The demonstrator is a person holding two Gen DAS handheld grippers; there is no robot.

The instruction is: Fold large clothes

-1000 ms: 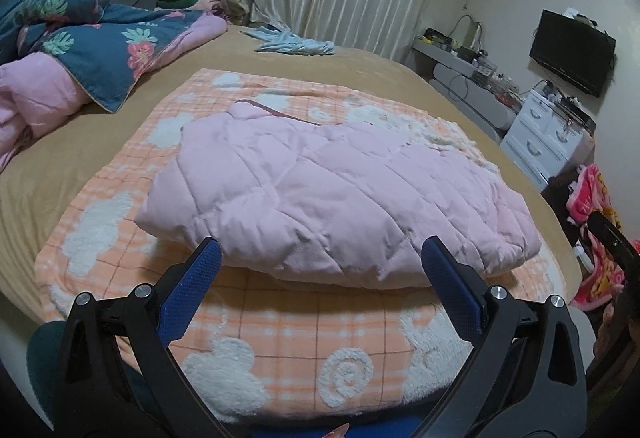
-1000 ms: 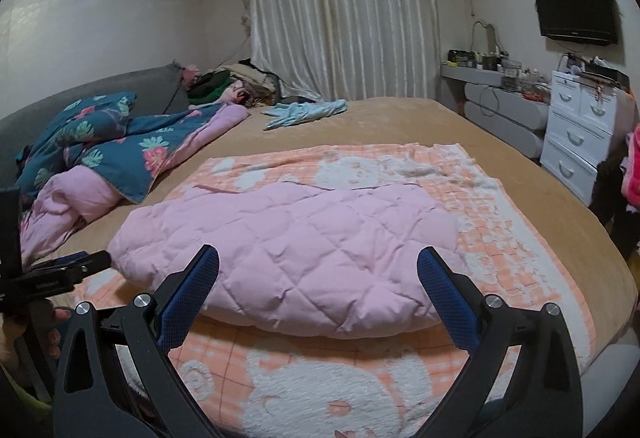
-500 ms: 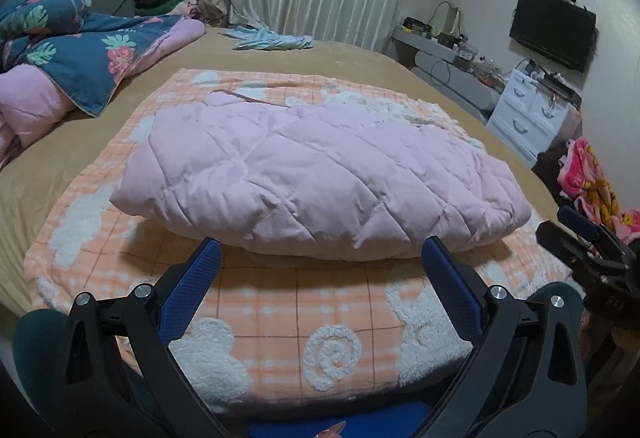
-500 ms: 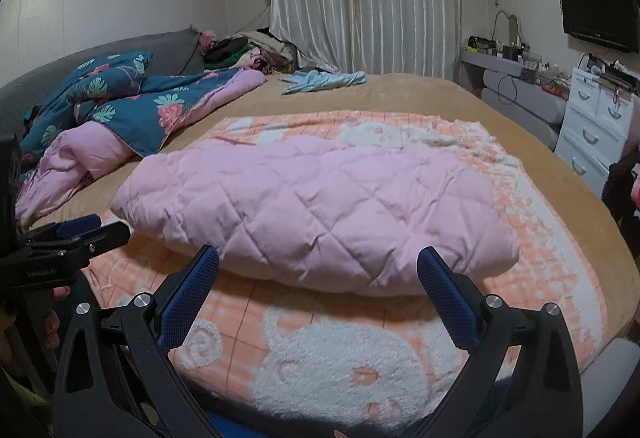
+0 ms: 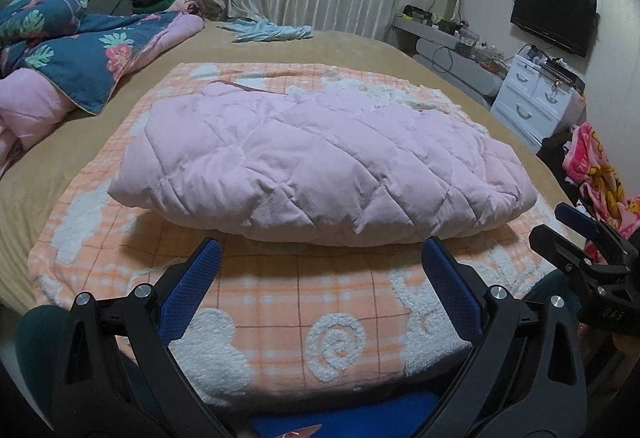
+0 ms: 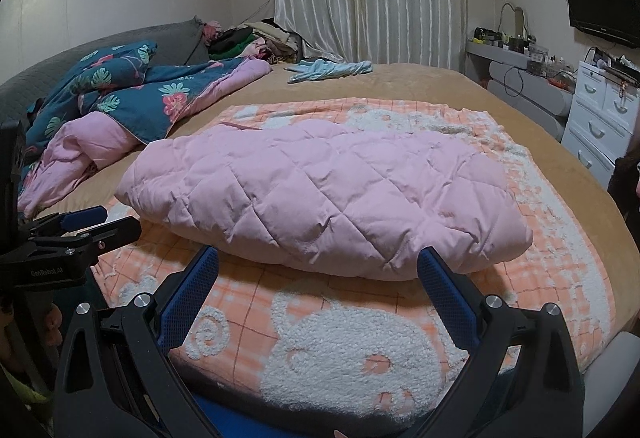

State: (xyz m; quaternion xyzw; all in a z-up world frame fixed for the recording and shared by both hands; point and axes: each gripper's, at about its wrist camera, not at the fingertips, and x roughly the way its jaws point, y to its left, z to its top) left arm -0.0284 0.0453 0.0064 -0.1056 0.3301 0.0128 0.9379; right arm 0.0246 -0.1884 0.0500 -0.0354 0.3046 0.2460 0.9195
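- Looking along the left gripper (image 5: 320,258), its blue-padded jaws stand spread wide with nothing between them, poised low just short of the near edge of the puffy pink quilted jacket (image 5: 320,165). The jacket lies as a thick folded bundle on the orange-and-white checked fleece blanket (image 5: 296,302) spread over the tan bed (image 5: 360,45). The right gripper (image 5: 576,226) shows at the frame's right edge.
- Looking along the right gripper (image 6: 318,262), its jaws are likewise spread and empty, facing the bundle's near edge. The left gripper (image 6: 86,222) sits off to the left, beside the blanket.
- Judging by this, the step is an approach between folds; the next move likely calls for each gripper to pinch a near corner before folding again.
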